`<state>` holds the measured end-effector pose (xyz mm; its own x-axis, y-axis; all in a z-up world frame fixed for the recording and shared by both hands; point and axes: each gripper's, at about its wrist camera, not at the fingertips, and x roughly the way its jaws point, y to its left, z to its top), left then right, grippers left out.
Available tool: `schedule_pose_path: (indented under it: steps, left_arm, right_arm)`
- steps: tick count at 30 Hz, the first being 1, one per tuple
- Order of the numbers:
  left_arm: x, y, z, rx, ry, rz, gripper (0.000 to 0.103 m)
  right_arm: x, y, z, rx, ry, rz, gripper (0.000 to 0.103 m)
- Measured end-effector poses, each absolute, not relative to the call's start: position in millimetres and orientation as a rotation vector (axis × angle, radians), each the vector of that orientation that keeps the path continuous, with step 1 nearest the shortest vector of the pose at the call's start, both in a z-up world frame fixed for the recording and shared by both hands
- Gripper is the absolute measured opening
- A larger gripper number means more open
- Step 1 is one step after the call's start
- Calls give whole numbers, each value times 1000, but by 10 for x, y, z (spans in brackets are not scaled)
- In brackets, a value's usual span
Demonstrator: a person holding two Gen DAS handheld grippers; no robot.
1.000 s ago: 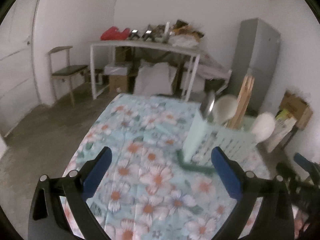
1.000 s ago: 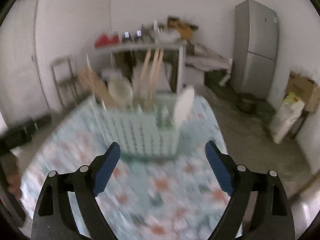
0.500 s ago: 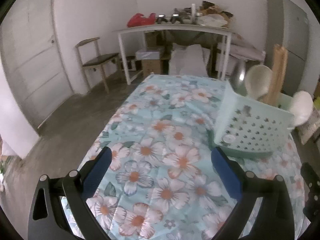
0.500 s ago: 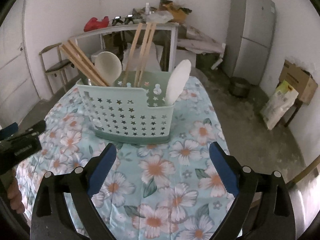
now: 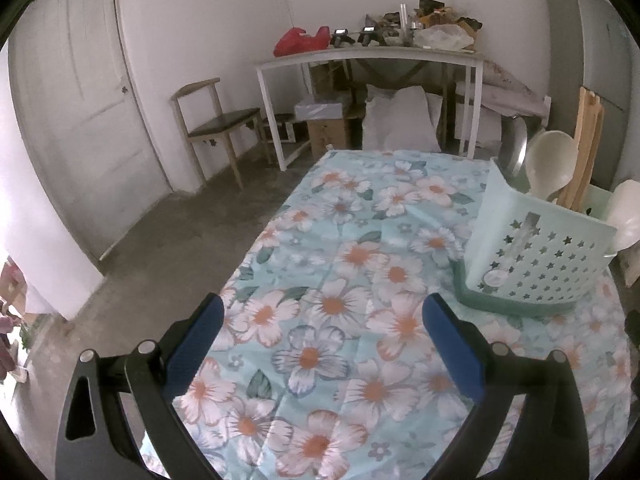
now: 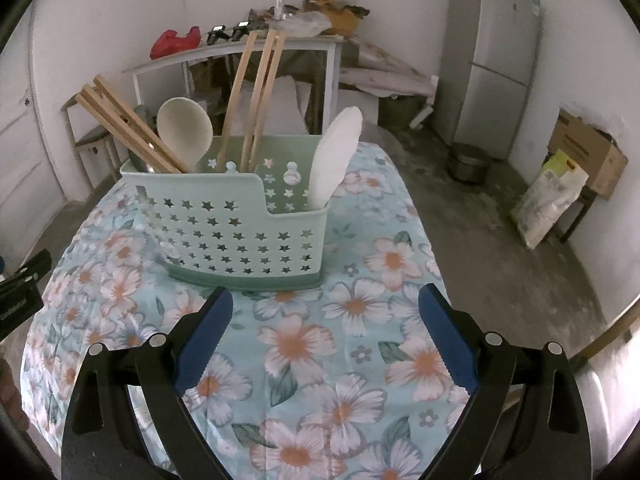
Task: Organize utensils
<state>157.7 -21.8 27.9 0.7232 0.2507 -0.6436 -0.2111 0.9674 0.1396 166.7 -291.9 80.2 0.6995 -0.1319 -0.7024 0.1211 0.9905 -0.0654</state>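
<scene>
Both claws spread, utensil caddy [image 6: 236, 236] filled

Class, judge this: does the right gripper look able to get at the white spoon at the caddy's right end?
Probably yes: the right gripper is open, and the white spoon sticks up above the caddy rim, nothing between.

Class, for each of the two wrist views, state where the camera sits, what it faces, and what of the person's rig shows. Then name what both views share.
Left wrist: rides the left gripper, facing the floral tablecloth; open fingers show.
Right wrist: rides the right gripper, facing the utensil caddy; open fingers show.
Shared: caddy, tablecloth, white spoons.
</scene>
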Motion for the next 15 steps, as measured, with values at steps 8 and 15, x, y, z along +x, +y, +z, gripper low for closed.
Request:
schedule_pose_path:
  steps: [8, 15]
  left_arm:
    - [1523, -179, 252, 70, 741, 277, 97]
    - [1499, -125, 236, 49, 755, 279, 97]
  right_arm:
    - [1648, -2908, 814, -23, 788, -152, 90]
    - [1626, -2905, 836, -23, 783, -154, 90]
